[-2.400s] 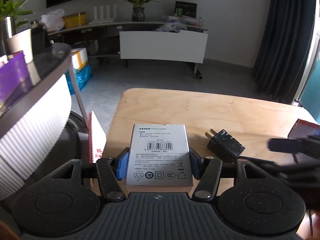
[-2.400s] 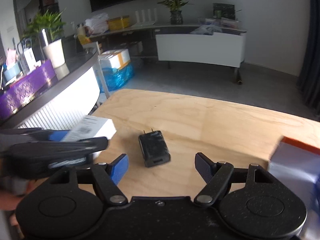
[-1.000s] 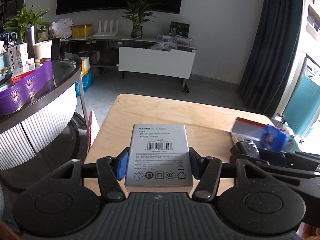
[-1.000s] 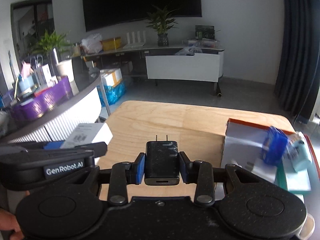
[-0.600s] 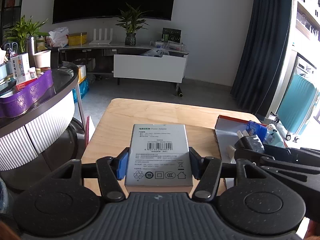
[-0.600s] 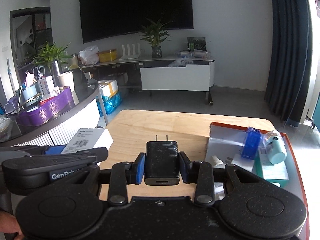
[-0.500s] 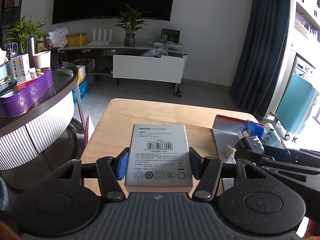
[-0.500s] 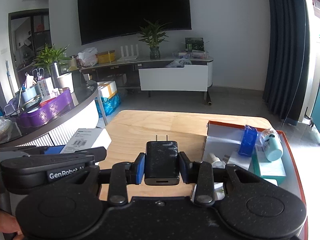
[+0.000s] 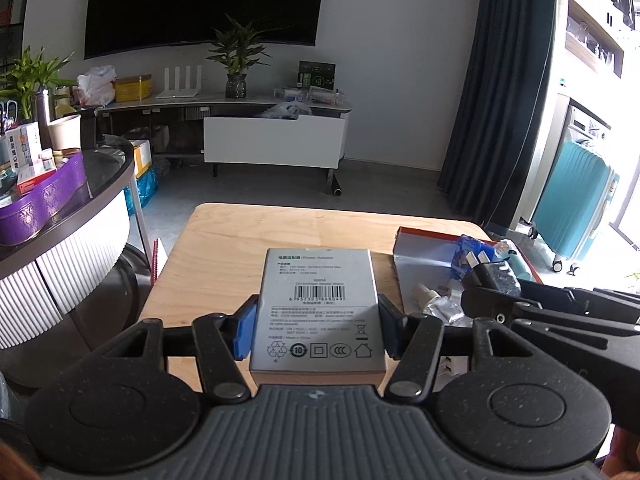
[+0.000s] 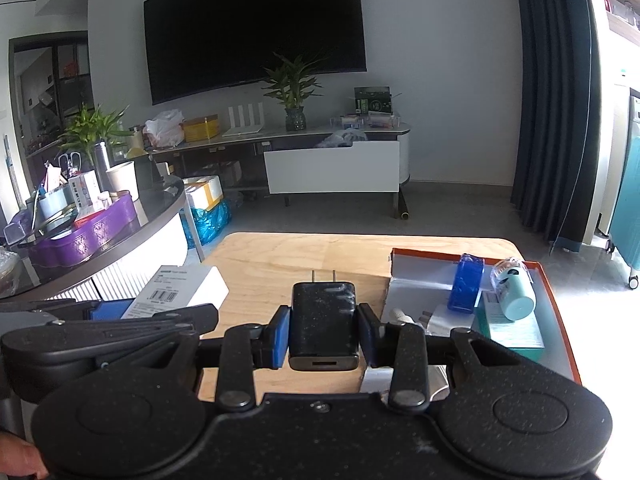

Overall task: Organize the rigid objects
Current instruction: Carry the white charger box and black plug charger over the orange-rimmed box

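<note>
Left tongs [image 9: 316, 330]: blue pads clamped on both long sides of the white power adapter box [image 9: 318, 306], barcode face up, carried clear above the wooden surface [image 9: 224, 248]. Right tongs [image 10: 323, 330]: closed on the black charger plug [image 10: 323, 320], prongs pointing away, likewise lifted. Change noted: a couple of seconds ago the plug lay loose on the surface between open right tongs; it is now gripped and airborne, and both views have shifted so that the orange-rimmed tray [image 10: 548, 280] at the right of the surface has come fully into view. Tray contents, near to far: a teal box [image 10: 510, 330] with a pale blue bottle [image 10: 514, 288] lying on it, then a blue roll [image 10: 466, 288]. Judgement: both pick-ups appear complete; the carry toward the tray looks underway, with placing among the items there the likely remaining step. Beyond: floor, low TV cabinet [image 10: 332, 168], dark screen.
</note>
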The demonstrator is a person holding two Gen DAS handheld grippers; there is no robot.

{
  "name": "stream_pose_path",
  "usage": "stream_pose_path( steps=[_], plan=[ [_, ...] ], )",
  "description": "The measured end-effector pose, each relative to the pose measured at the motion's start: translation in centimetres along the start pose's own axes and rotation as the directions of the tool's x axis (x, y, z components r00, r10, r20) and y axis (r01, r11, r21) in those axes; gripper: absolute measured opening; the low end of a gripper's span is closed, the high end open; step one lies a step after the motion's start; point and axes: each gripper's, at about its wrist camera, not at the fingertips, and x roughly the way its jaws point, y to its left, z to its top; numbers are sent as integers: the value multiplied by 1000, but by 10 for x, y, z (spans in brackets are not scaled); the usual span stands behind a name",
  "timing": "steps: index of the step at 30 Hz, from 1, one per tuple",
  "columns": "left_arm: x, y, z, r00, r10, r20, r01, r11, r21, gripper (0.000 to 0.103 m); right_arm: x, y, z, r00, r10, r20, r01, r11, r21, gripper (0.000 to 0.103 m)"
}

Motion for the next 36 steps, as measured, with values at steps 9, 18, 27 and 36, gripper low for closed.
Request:
stream_pose_path(
  steps=[9, 18, 27, 36],
  plan=[
    [1, -6, -3, 1000, -18, -7, 18, 1000, 11, 59, -5, -9, -2, 1000, -14, 6, 14, 1000, 14, 43],
    [2, -14, -5, 998, -55, -14, 55, 998, 22, 59, -11, -17, -4, 999, -29, 14, 29, 999, 31, 43],
    [3, -22, -6, 997, -76, -16, 77, 996, 42, 59, -20, -27, -5, 999, -49, 23, 48, 998, 46, 43],
    [4, -30, -7, 995, -101, -15, 102, 993, 63, 59, -27, -39, -6, 997, -71, 31, 69, 995, 66, 44]
  ],
)
